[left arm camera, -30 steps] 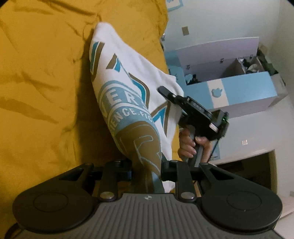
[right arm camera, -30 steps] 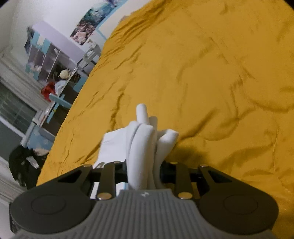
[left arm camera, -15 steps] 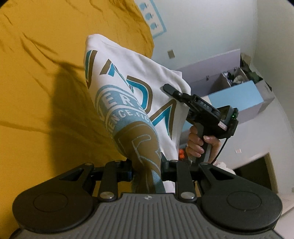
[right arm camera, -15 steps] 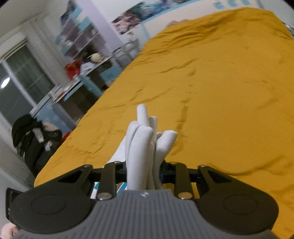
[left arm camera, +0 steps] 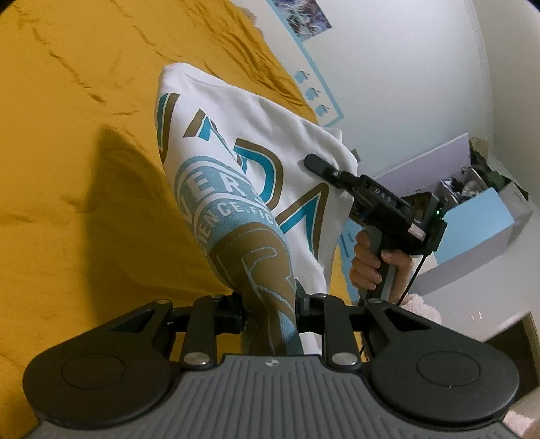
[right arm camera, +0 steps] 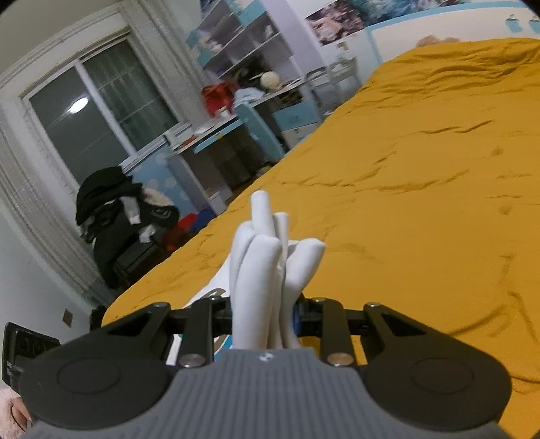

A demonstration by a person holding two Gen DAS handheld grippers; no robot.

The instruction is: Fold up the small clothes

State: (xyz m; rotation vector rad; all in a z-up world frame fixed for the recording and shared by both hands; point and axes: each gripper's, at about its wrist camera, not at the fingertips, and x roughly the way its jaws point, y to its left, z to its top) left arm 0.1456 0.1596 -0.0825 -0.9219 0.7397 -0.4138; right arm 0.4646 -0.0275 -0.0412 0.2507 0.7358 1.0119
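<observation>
Compared with a second ago, both cameras have tipped upward: the left wrist view now takes in more white wall, a poster [left arm camera: 307, 17] and less of the yellow bedspread [left arm camera: 84, 169], while the right wrist view has swung from nearly all bedspread to a window [right arm camera: 98, 121], shelves and a cluttered desk [right arm camera: 216, 131]. The white T-shirt [left arm camera: 236, 145] has risen with them and hangs clear above the bed, casting a soft dark shadow on the quilt. The left gripper [left arm camera: 270, 304] is clamped on a bunched section of the shirt where the tan and light-blue print is rolled into a thick column between its black fingers. The right gripper [left arm camera: 315, 162], held in the person's hand [left arm camera: 378, 263], pinches the opposite edge, so the cloth stretches between the two as a taut, slanted panel showing angular teal and bronze graphics. In the right wrist view, that gripper [right arm camera: 266, 310] is closed on several plump, rounded white folds that poke up like tubes. The bedspread is matte, mustard-coloured and finely creased.
</observation>
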